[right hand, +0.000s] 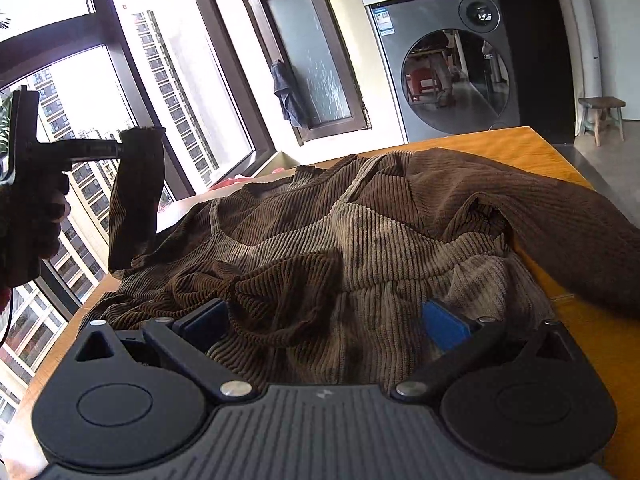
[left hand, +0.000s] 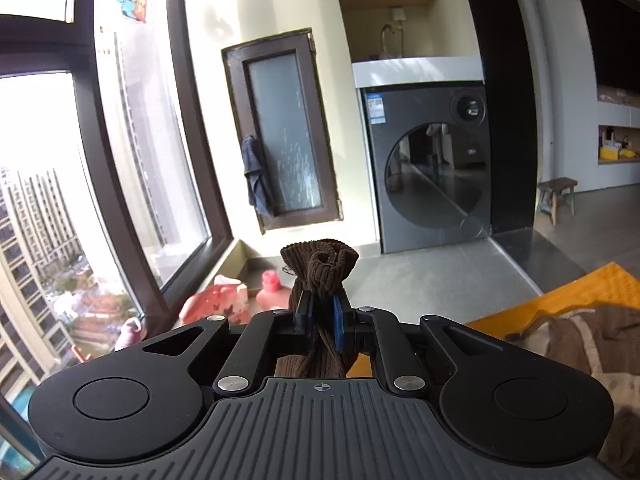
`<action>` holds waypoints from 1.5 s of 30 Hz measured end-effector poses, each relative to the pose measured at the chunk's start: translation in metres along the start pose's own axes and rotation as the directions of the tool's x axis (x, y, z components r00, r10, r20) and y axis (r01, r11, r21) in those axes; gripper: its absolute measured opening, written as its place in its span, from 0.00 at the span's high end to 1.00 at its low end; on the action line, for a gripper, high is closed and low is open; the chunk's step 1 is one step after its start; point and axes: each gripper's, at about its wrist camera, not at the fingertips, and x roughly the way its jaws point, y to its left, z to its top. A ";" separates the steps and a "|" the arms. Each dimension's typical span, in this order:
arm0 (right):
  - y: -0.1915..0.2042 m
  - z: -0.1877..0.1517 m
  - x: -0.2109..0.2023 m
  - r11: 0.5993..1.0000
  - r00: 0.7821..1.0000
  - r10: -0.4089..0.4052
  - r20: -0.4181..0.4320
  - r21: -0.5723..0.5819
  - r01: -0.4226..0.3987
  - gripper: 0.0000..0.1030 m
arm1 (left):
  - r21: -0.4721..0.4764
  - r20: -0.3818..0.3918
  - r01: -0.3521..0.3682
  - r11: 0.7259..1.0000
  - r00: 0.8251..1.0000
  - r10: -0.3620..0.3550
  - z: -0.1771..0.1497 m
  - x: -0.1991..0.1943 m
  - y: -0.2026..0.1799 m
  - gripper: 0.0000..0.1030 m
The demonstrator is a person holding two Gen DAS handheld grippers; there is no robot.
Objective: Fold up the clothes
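A brown ribbed sweater (right hand: pixel 360 220) lies crumpled on the yellow wooden table (right hand: pixel 500 140). My left gripper (left hand: pixel 320 308) is shut on a bunched sleeve cuff (left hand: pixel 320 260), which sticks up past the fingertips. In the right wrist view that sleeve (right hand: pixel 136 200) is lifted off the table at the left, and a hand holds the left gripper (right hand: pixel 120 146). My right gripper (right hand: pixel 324 324) is open and low over the sweater's near edge, with its blue pads (right hand: pixel 444 328) spread wide and loose fabric lying between them. Part of the sweater (left hand: pixel 580 340) shows at the right of the left wrist view.
A grey washing machine (left hand: pixel 432 168) stands under a counter beyond the table. A wooden stool (left hand: pixel 558 196) is to its right. Large windows (left hand: pixel 132 160) run along the left. A red bottle (left hand: pixel 272 292) and a red bag (left hand: pixel 216 304) lie on the floor by the window.
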 end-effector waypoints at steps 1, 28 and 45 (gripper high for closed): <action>0.001 0.000 -0.001 1.000 1.000 0.000 0.000 0.000 0.000 0.00 | -0.029 -0.005 0.065 0.997 0.998 -0.066 0.003 -0.002 -0.010 0.89; -0.023 0.026 0.000 0.991 0.992 0.122 -0.022 0.058 -0.121 0.00 | -0.293 -0.199 0.398 0.869 0.864 -0.463 -0.131 0.000 -0.045 0.18; 0.025 0.070 0.085 0.983 0.993 0.057 -0.104 -0.170 -0.075 0.53 | -0.250 -0.107 0.361 0.899 0.912 -0.396 -0.128 -0.034 -0.027 0.07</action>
